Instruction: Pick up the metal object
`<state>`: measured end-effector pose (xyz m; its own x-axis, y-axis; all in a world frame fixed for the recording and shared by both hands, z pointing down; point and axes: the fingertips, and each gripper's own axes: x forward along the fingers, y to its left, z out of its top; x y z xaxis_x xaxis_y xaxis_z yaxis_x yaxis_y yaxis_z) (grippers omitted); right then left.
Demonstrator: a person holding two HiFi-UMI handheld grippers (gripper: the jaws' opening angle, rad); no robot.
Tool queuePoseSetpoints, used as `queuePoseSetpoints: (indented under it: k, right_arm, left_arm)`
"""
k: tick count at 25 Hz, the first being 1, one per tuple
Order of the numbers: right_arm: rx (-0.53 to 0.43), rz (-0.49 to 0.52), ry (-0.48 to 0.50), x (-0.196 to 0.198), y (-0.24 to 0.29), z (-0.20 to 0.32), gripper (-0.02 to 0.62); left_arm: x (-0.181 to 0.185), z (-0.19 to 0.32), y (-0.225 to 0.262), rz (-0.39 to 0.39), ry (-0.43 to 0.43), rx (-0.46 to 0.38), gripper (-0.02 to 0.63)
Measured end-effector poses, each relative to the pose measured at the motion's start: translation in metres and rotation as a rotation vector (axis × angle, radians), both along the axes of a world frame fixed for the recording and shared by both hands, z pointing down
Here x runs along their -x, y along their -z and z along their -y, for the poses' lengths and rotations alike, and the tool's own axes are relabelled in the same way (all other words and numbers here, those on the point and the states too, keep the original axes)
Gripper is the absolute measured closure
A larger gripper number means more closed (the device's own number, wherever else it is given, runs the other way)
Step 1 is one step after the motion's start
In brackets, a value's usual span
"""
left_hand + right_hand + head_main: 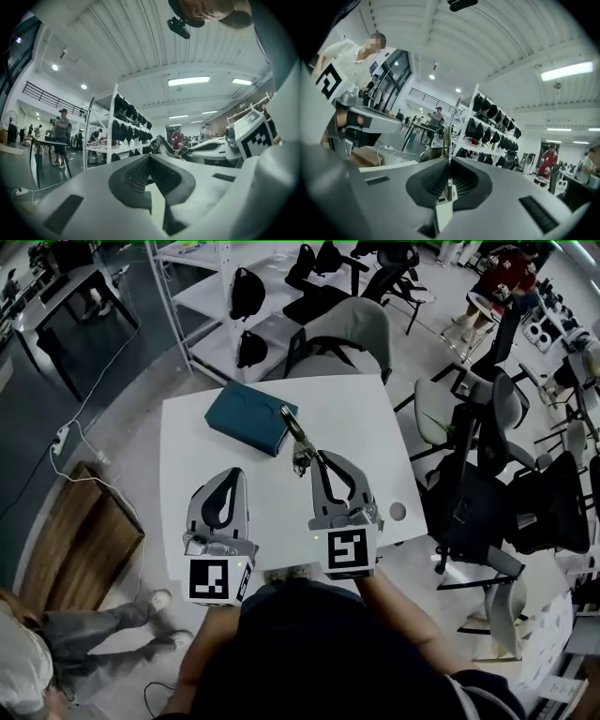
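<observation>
1. A white table [375, 418] stands in a busy workshop, with chairs and shelves around it.
2. The right gripper [449, 164] is clamped on the metal object [446, 136], which shows as a thin strip between the pads.
3. The object sticks out past the jaws, just beside a teal box [246, 414].
4. The left gripper [150, 159] has its jaws together on nothing.
5. Risk: with so narrow a hold and that overhang, the object may pivot or slip out, or knock against the box.
</observation>
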<state>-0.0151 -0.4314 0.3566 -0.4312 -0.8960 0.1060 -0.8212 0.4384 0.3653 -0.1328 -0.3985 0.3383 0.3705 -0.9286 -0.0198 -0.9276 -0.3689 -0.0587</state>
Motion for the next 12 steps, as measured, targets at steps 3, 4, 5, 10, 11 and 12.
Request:
queuePoseSetpoints:
  k: [3, 4, 5, 10, 11, 12]
  right_arm:
    - [-0.032, 0.104, -0.008, -0.006, 0.019, 0.0, 0.568]
    - [-0.044, 0.137, -0.01, -0.007, 0.026, -0.001, 0.568]
    - [-0.057, 0.169, -0.011, -0.009, 0.034, -0.002, 0.568]
    - [-0.107, 0.253, -0.019, -0.018, 0.069, -0.004, 0.568]
    - [-0.116, 0.255, -0.019, -0.018, 0.074, -0.004, 0.568]
    - [-0.121, 0.256, -0.019, -0.018, 0.076, -0.004, 0.568]
  left_arm:
    - [-0.001, 0.002, 0.016, 0.003, 0.006, -0.033, 0.584]
    - [-0.001, 0.002, 0.021, 0.003, 0.008, -0.042, 0.584]
    - [-0.002, 0.002, 0.025, 0.003, 0.01, -0.049, 0.584]
    - [-0.007, 0.003, 0.041, 0.012, 0.016, -0.076, 0.584]
    - [-0.007, 0.003, 0.044, 0.012, 0.017, -0.08, 0.584]
    - [-0.007, 0.003, 0.046, 0.012, 0.018, -0.083, 0.584]
